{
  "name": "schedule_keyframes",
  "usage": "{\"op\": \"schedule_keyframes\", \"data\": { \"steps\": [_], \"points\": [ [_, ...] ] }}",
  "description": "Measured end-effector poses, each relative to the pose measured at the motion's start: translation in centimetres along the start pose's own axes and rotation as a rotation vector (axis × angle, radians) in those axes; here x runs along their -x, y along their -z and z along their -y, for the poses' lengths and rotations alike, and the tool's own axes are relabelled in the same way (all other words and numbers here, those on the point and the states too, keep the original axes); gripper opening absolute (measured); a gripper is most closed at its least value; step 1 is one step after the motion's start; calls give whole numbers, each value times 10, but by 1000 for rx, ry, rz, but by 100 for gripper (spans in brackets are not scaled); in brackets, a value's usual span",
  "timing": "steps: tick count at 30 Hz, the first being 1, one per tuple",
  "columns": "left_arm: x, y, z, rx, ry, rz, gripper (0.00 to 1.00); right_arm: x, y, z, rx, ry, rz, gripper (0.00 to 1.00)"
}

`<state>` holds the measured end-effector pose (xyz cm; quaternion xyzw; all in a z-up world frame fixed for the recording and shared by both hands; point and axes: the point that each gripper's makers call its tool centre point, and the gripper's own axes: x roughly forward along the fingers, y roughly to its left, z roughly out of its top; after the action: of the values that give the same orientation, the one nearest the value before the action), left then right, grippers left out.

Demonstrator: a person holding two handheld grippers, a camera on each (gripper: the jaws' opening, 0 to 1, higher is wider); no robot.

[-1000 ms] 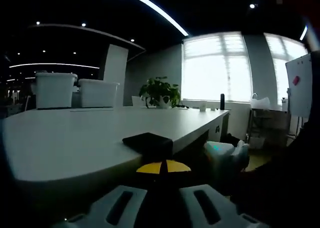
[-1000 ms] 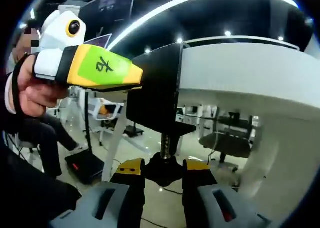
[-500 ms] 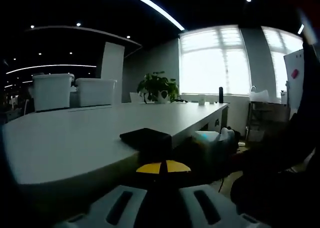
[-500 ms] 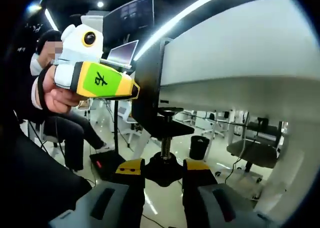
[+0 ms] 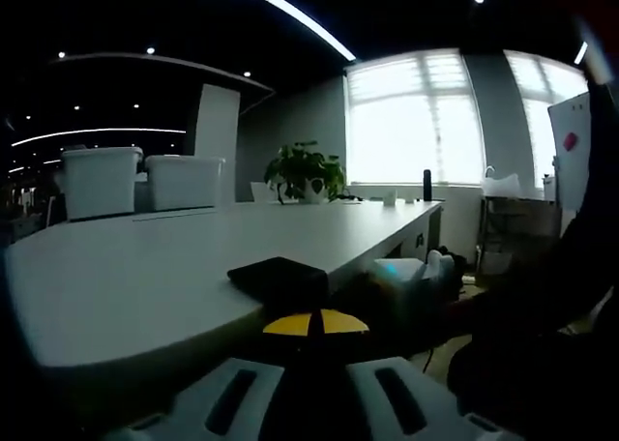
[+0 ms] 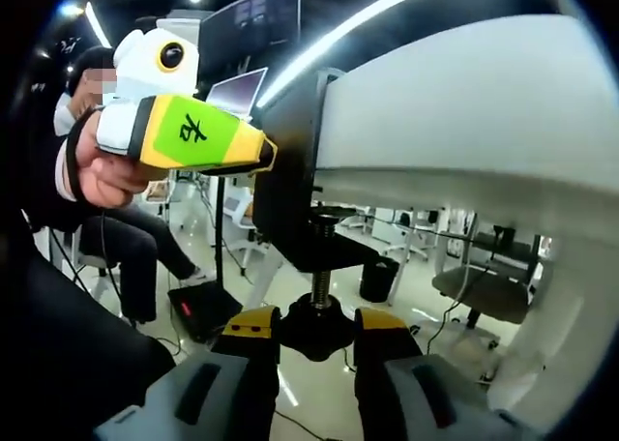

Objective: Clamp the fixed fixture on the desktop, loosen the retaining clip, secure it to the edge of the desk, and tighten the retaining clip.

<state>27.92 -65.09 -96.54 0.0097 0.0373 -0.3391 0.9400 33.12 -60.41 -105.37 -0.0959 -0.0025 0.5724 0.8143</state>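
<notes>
A black C-shaped fixture sits over the edge of the white desk. Its top plate lies on the desktop. My left gripper is shut on the fixture's back, its yellow tips pressed together. In the right gripper view the left gripper comes in from the left, held by a hand, its tip against the fixture. Below the desk, the threaded screw ends in a black knob. My right gripper is shut on that knob. The right gripper's white body shows under the desk edge.
Two white bins stand at the far left of the desk, a potted plant and a dark bottle at its far end. A whiteboard stands to the right. Under the desk are office chairs and a seated person.
Both views have shifted and rolled a little with the hands. Both grippers keep their hold on the fixture and the knob. The fixture stays at the desk edge.
</notes>
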Motion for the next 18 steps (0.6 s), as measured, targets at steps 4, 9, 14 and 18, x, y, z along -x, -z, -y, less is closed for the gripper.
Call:
{"op": "schedule_keyframes", "data": {
  "steps": [4,9,14,18],
  "points": [
    [1,-1,0,-3,0,5,1,0,1,-1,-11,9,-11,26],
    [3,-7,2,-3,4,20,1,0,2,0,-22,21,-20,26],
    [10,-18,15,-13,44,67,4,-1,2,-1,-20,32,-24,26],
    [15,-18,27,-11,55,69,18,-1,2,-1,-26,43,-30,27]
  ]
}}
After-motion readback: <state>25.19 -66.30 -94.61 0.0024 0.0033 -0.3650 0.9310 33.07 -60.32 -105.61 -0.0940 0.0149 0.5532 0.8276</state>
